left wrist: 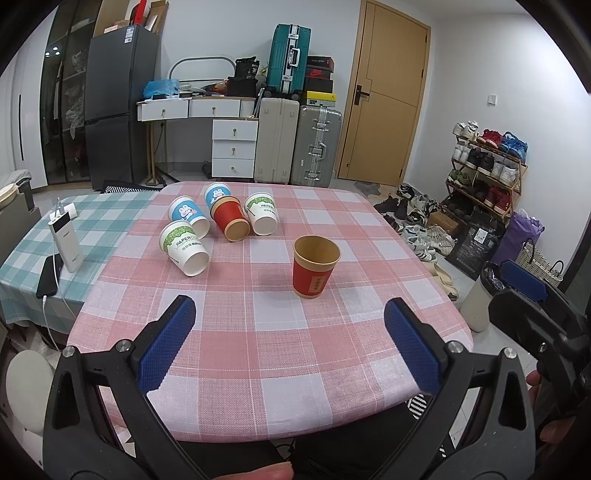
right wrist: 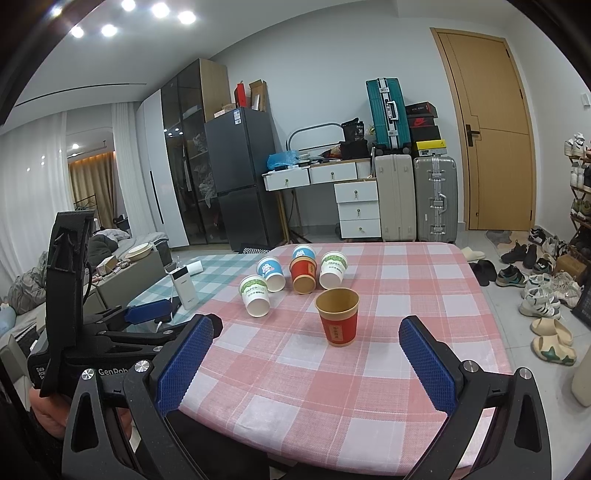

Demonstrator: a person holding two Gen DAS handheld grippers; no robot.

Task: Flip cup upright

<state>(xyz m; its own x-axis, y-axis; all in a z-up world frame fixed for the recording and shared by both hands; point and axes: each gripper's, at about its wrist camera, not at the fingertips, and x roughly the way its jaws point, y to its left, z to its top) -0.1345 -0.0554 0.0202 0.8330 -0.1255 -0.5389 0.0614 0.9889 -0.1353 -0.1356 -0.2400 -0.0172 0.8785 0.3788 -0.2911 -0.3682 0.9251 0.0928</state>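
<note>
Pale walls (right wrist: 314, 74) close the room, with a wooden door (right wrist: 487, 129) at the upper right of the frame. Left of it stand two upright suitcases (right wrist: 413, 195), a teal suitcase (right wrist: 388, 110) and shoe boxes (right wrist: 423, 125) stacked above. A white desk (right wrist: 332, 177) with drawers sits centre, a dark fridge (right wrist: 240, 177) beside it, then a glass-fronted cabinet (right wrist: 184, 155). White curtains (right wrist: 33, 184) hang at the left edge. Ceiling spotlights (right wrist: 159, 11) glow at the upper left. The floor (right wrist: 491, 295) is grey tile, strewn with shoes (right wrist: 543, 295) at the right, under a shoe rack (left wrist: 487, 166).
</note>
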